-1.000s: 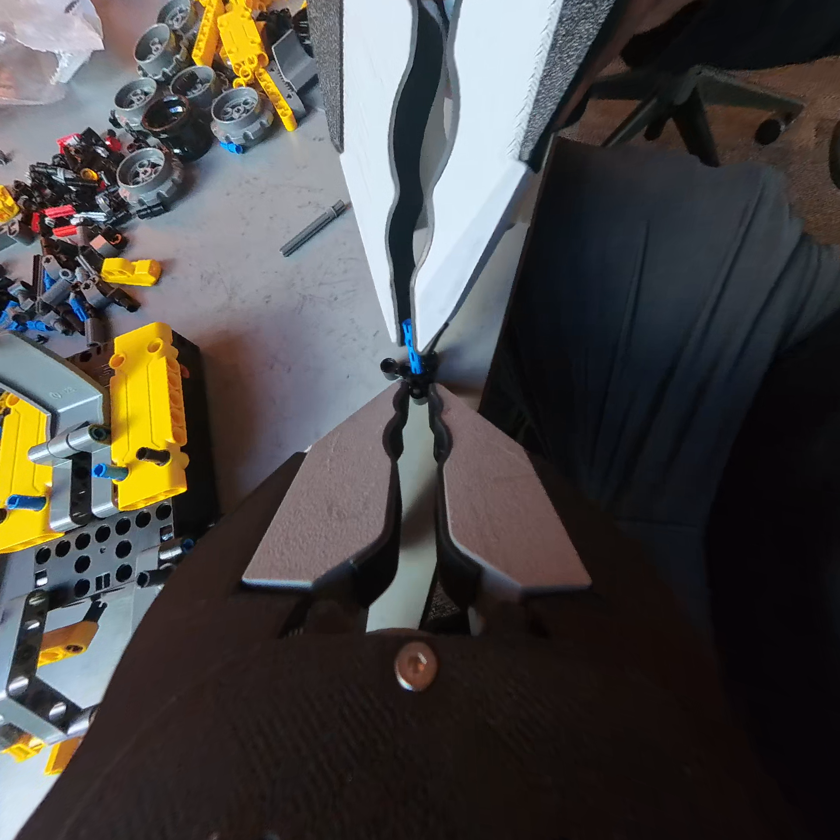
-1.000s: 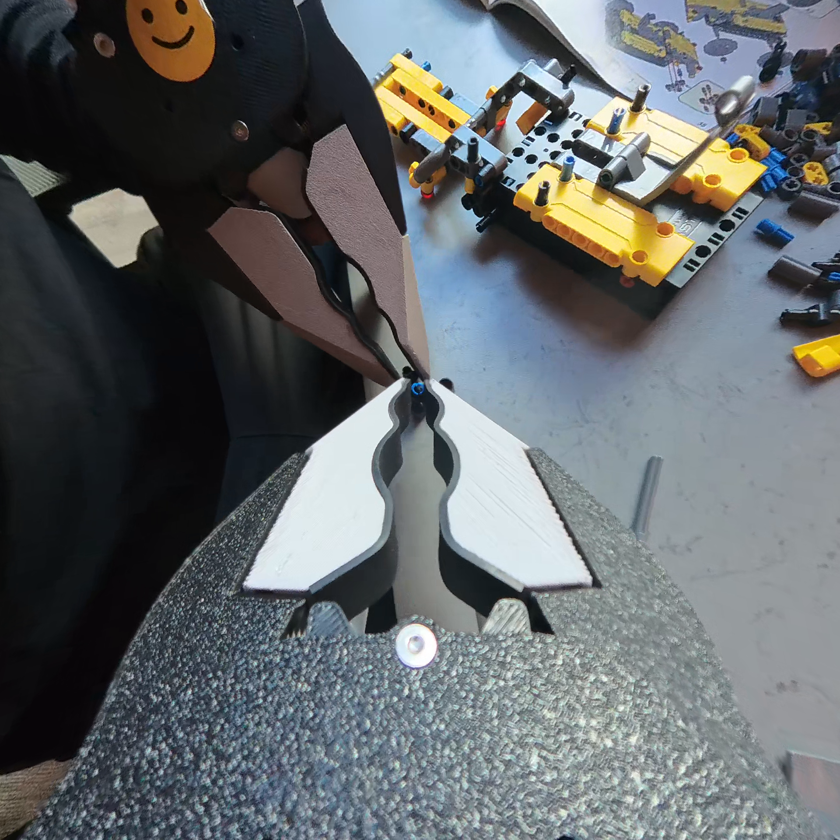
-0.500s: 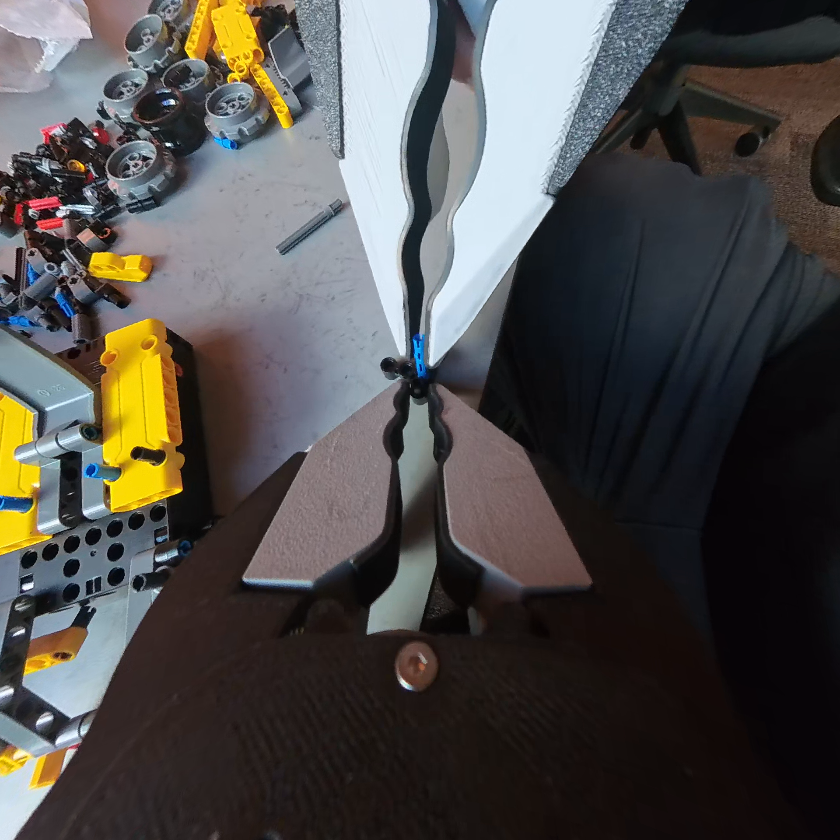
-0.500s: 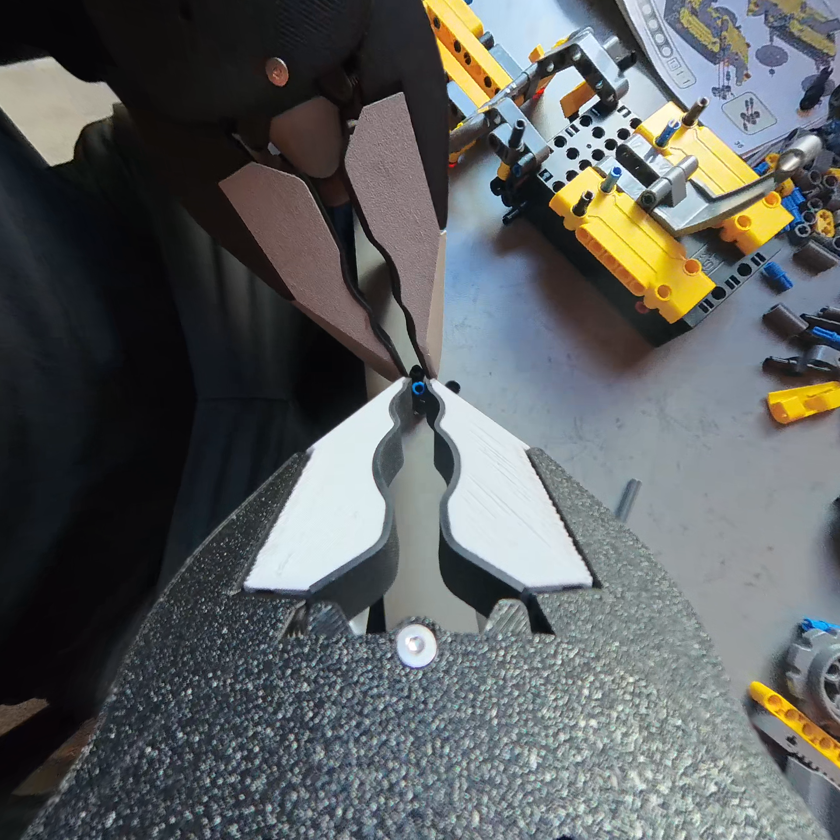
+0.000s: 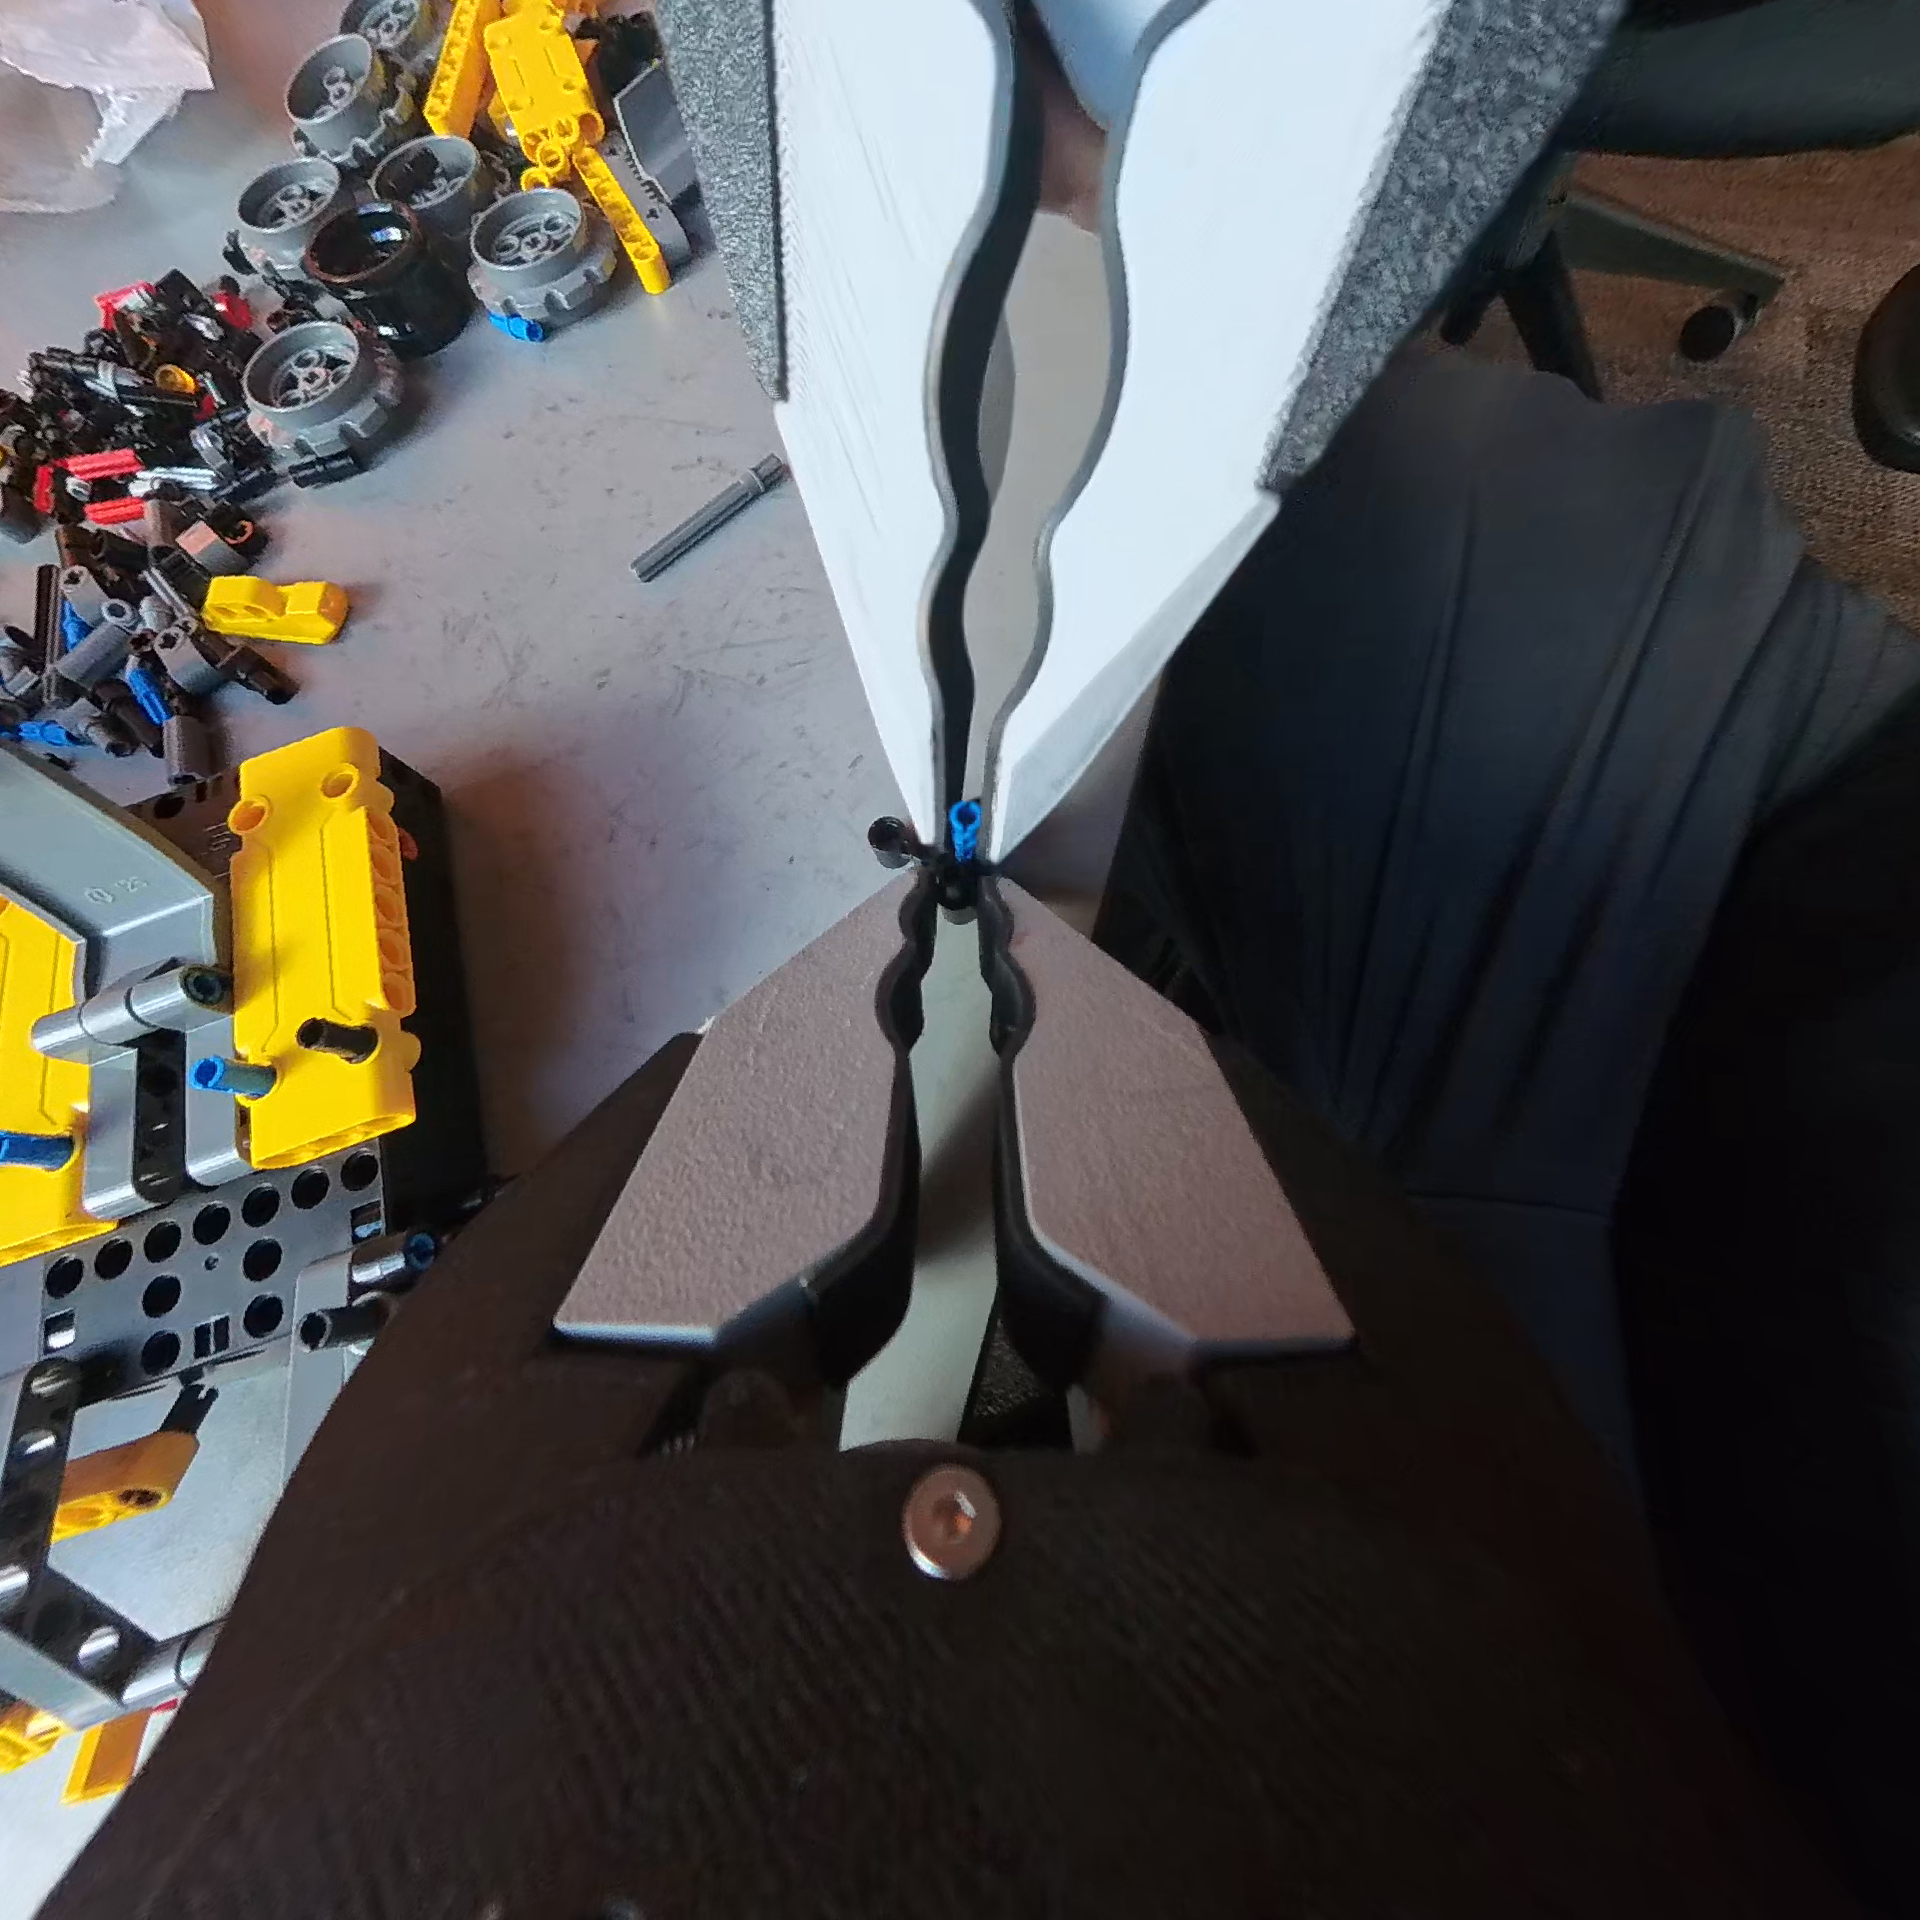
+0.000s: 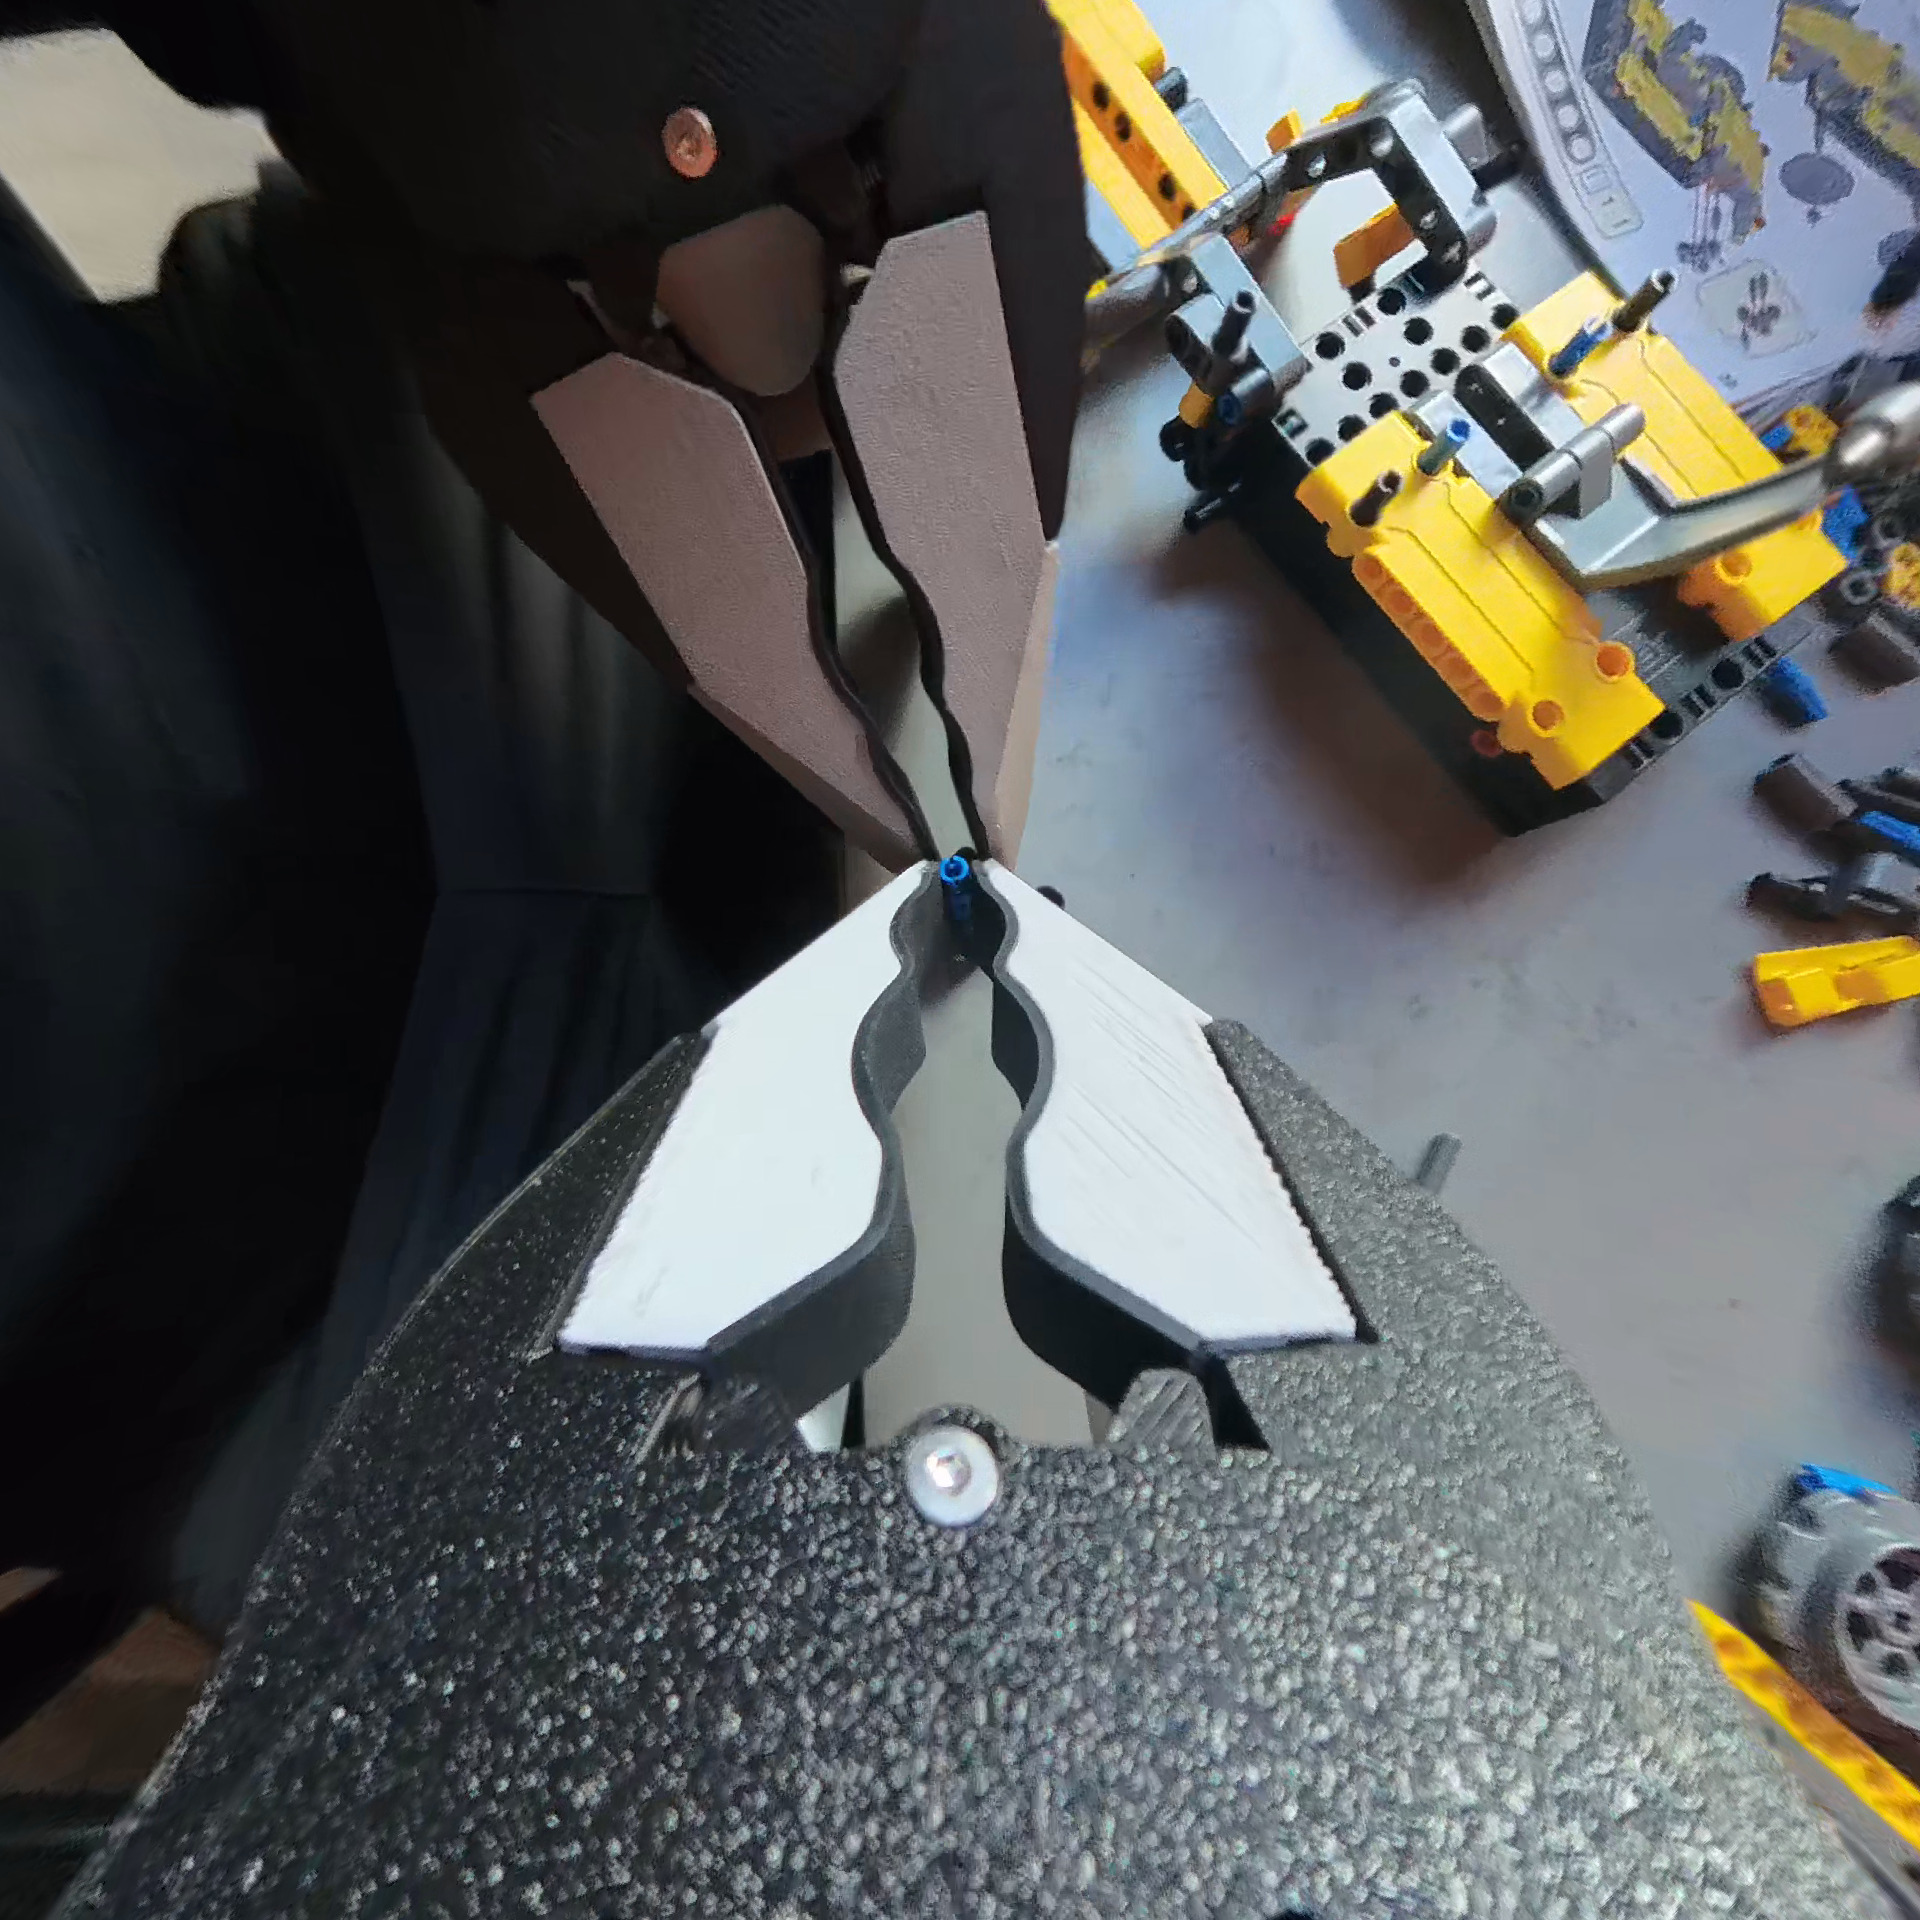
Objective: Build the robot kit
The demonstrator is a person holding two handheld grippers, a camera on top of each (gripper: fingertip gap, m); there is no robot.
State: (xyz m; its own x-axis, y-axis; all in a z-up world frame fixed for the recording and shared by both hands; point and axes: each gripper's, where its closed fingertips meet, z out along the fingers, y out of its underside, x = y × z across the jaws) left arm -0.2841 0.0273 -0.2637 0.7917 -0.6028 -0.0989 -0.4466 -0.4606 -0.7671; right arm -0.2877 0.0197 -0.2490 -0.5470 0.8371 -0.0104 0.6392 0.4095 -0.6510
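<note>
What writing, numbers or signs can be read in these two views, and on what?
Grey curved panel: small raised marks, not transcribed here.
Instruction booklet: printed figures and small marks, too blurred to read.
Elsewhere: no writing visible.

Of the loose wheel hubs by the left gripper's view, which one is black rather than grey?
The black wheel piece in the middle of the cluster; the wheel hubs around it are grey with spoked centres, while this one is glossy and dark.
</note>
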